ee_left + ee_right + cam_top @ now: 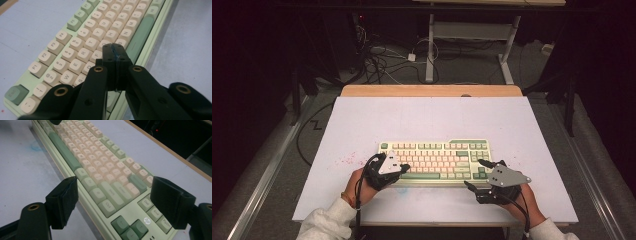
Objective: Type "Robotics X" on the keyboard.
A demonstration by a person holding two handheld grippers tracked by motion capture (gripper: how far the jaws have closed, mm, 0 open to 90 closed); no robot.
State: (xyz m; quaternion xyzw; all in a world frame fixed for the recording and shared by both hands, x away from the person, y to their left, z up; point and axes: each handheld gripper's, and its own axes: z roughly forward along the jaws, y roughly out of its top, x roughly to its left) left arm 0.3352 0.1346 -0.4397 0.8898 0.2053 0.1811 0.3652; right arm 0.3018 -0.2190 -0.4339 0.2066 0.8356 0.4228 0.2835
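Observation:
A cream and green keyboard (pixel 435 161) lies across the white table top (pixel 427 120), near its front edge. My left gripper (pixel 402 169) hovers over the keyboard's left end, jaws pressed together with nothing between them; in the left gripper view its tips (pixel 115 51) sit just above the keys beside the green space bar (pixel 140 37). My right gripper (pixel 477 173) stands open at the keyboard's right front corner, its jaws spread to either side of that corner. Between them, the right gripper view shows the green keys (pixel 110 195), with the arrow keys (pixel 130 227) nearest.
Faint red specks mark the table left of the keyboard (pixel 347 160). A wooden strip (pixel 432 90) edges the far side. Cables (pixel 382 60) and a desk frame (pixel 472 45) lie on the floor beyond. A bluish smudge (pixel 35 146) marks the table in front of the keyboard.

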